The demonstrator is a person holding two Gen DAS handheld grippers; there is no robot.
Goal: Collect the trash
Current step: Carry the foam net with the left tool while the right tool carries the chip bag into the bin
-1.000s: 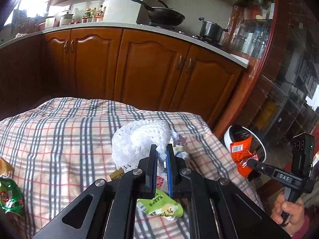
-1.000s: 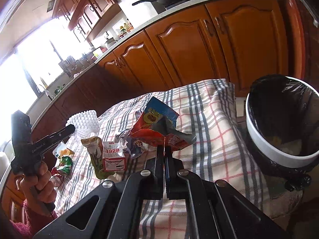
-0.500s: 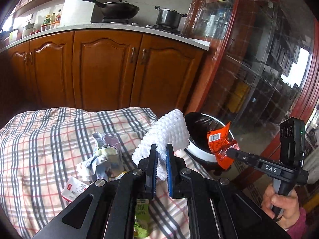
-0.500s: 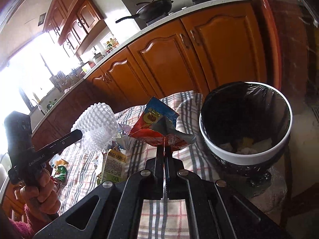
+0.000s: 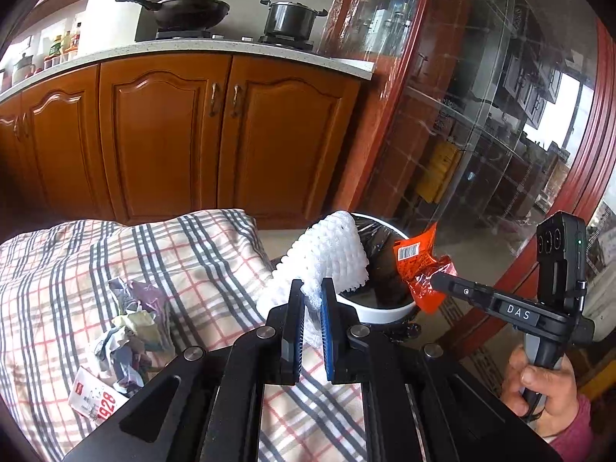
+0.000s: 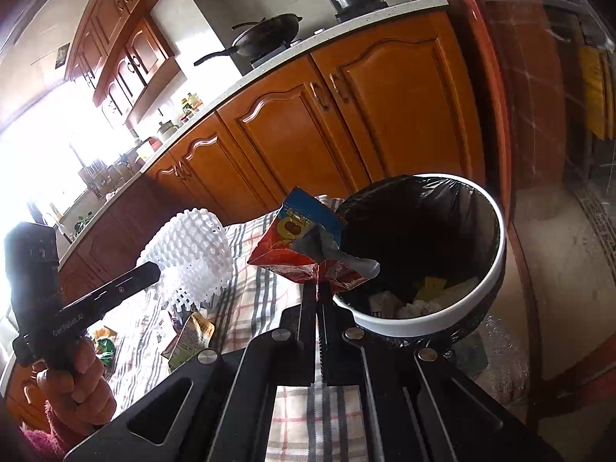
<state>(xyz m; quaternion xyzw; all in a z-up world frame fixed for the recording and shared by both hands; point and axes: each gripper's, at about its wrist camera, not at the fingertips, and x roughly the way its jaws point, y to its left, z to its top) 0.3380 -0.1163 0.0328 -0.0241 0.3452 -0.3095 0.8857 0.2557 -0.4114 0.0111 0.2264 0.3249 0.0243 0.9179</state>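
White foam net (image 5: 327, 261) clamped in left gripper (image 5: 312, 296), red snack wrapper (image 6: 308, 246) pinched in right gripper (image 6: 318, 288); both held by rim of black-lined white bin (image 6: 496, 254). Bin set beside plaid-clothed table (image 5: 192, 254). More wrappers (image 5: 131, 331) left on cloth. Wooden cabinets (image 5: 173, 134), wok (image 5: 184, 9) behind.

Kitchen before me: orange-brown wooden cabinets (image 5: 161, 134) under pale speckled countertop (image 5: 231, 44). Black wok (image 5: 181, 9) and lidded steel pot (image 5: 290, 19) on stove. Upper cabinets (image 6: 127, 50) along left wall; window (image 6: 34, 154) there blazing white with daylight. Glass-fronted display case (image 5: 481, 115) in red frame at right. Plaid cloth (image 5: 184, 254) covers table. Pale floor (image 6: 546, 261) beyond.
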